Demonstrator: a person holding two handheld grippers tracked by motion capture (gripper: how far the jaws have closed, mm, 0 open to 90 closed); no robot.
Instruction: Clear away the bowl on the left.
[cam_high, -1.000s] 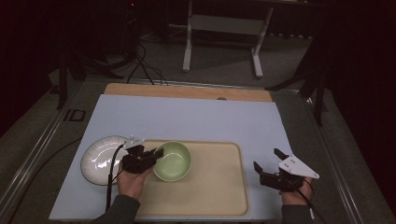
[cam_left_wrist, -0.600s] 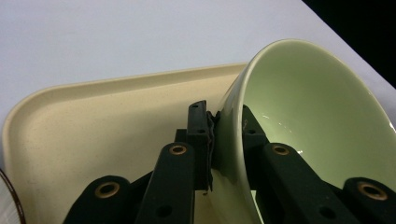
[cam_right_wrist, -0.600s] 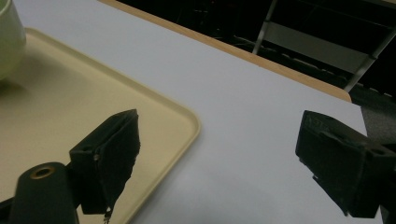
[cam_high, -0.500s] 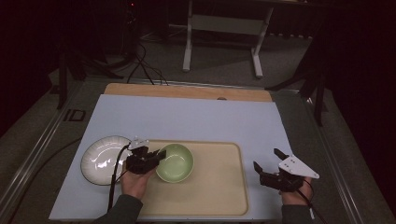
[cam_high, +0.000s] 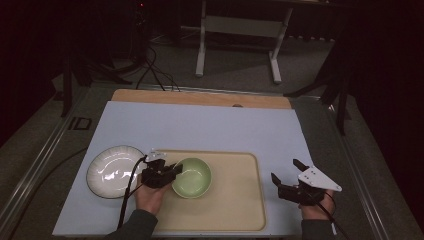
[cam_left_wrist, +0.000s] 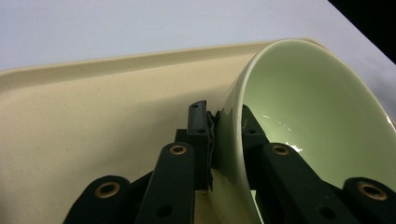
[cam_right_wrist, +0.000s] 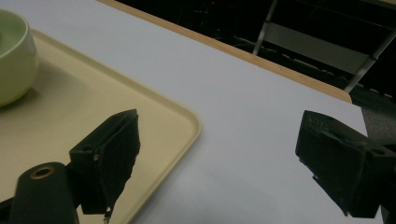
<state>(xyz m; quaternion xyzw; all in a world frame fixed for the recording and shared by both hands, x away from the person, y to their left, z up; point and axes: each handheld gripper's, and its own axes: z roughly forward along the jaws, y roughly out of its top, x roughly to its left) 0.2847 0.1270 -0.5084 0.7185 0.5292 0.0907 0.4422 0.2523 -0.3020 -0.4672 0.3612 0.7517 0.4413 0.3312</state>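
A pale green bowl (cam_high: 192, 177) sits at the left end of the beige tray (cam_high: 235, 210). My left gripper (cam_high: 175, 171) is shut on the bowl's left rim. In the left gripper view the rim of the bowl (cam_left_wrist: 303, 102) is pinched in my left gripper (cam_left_wrist: 224, 114), one jaw outside the wall and one inside. My right gripper (cam_high: 285, 170) hovers open just off the tray's right edge, nothing between its jaws. The right gripper view shows the right gripper (cam_right_wrist: 219, 126) wide open over the tray's corner (cam_right_wrist: 70, 107) and the mat, with the bowl (cam_right_wrist: 14, 56) far left.
A white plate (cam_high: 112, 171) lies on the pale blue mat (cam_high: 210, 125) just left of the tray, close behind my left hand. A wooden board edge (cam_high: 200, 97) runs along the back of the mat. Dark floor, cables and a stand's legs lie beyond.
The left gripper and the bowl have shifted slightly to the right and toward the near edge, uncovering more of the plate. The right gripper has stayed put.
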